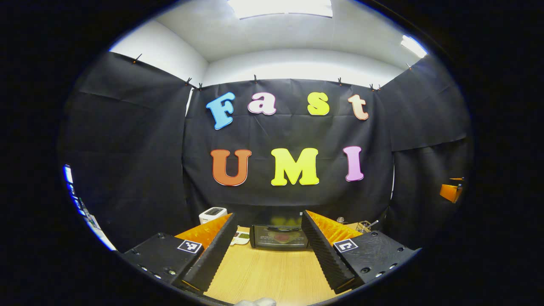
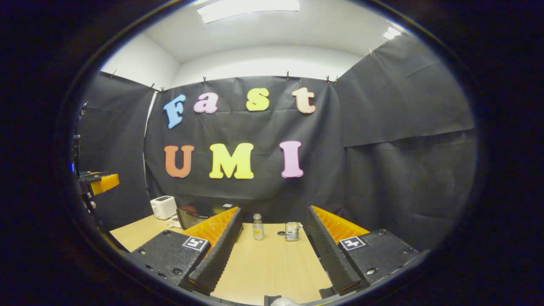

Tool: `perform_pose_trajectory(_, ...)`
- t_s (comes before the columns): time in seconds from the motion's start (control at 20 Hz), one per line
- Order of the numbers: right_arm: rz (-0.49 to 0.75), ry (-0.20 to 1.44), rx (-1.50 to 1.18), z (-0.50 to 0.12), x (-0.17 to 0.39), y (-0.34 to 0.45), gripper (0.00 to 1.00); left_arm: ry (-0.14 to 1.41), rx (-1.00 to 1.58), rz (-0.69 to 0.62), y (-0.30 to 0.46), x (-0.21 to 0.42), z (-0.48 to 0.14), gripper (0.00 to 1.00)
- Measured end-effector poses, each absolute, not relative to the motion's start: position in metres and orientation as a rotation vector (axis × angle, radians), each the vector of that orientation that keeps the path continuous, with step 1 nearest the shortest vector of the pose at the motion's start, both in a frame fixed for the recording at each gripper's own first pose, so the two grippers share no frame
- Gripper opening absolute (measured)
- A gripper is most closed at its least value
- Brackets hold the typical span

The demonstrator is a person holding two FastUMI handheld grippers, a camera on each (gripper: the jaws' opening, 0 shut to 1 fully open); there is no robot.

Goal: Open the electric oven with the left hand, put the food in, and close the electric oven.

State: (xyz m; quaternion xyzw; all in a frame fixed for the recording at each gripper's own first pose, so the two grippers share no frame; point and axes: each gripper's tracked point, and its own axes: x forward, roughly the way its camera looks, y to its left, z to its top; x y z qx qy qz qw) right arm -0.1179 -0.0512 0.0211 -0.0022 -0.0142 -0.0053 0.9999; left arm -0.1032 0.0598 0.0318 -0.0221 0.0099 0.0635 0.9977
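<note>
Left gripper (image 1: pixel 267 244) held wide apart above the table (image 1: pixel 272 276) — closed electric oven (image 1: pixel 278 236) straight ahead

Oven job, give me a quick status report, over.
Left tongs open, empty; right tongs open, empty. Oven shut, ahead of left tongs at the table's far side, untouched. Nothing between left tongs and oven.
</note>
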Motion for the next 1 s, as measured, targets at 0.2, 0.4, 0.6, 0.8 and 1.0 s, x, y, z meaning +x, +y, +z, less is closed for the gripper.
perform_pose_trajectory(0.2,0.04,-0.001,0.045,0.007,-0.131,-0.041,0.96,0.026,-0.03,0.113,0.045,-0.129,0.033,0.96)
perform_pose_trajectory(0.4,0.045,-0.005,0.071,0.008,-0.141,-0.041,0.95,0.039,-0.051,0.083,0.036,-0.141,0.035,0.96)
perform_pose_trajectory(0.6,0.039,0.015,0.058,-0.001,-0.149,-0.043,0.98,0.032,-0.033,0.086,0.031,-0.143,0.038,0.96)
perform_pose_trajectory(0.8,0.043,0.026,0.039,-0.001,-0.155,-0.044,0.98,0.031,-0.03,0.087,0.024,-0.144,0.037,0.96)
perform_pose_trajectory(1.0,0.051,0.031,0.031,-0.003,-0.158,-0.044,0.98,0.04,-0.027,0.083,0.02,-0.146,0.035,0.96)
